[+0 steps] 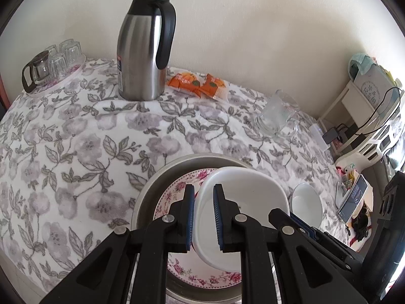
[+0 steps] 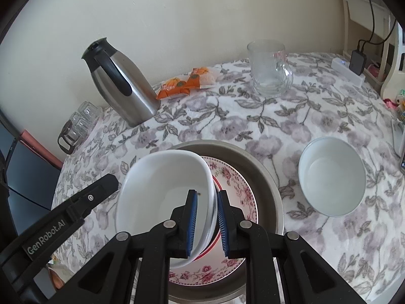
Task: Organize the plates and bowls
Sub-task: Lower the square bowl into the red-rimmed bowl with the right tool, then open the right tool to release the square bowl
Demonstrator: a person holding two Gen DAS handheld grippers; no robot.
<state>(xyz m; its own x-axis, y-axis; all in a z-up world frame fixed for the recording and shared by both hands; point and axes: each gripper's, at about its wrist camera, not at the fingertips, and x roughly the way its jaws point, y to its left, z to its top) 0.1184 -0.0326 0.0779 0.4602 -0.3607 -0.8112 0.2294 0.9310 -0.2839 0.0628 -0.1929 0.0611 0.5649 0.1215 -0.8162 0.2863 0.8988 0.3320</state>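
A white squarish dish is held tilted over a pink-flowered plate that lies in a round metal pan. My left gripper is shut on the dish's left rim. My right gripper is shut on its right rim; a red-rimmed edge shows under the dish there. A white round bowl stands on the cloth to the right of the pan.
A steel thermos jug, orange snack packets and a glass mug stand behind. A tray of upturned glasses sits far left. Shelves and cables crowd the right edge.
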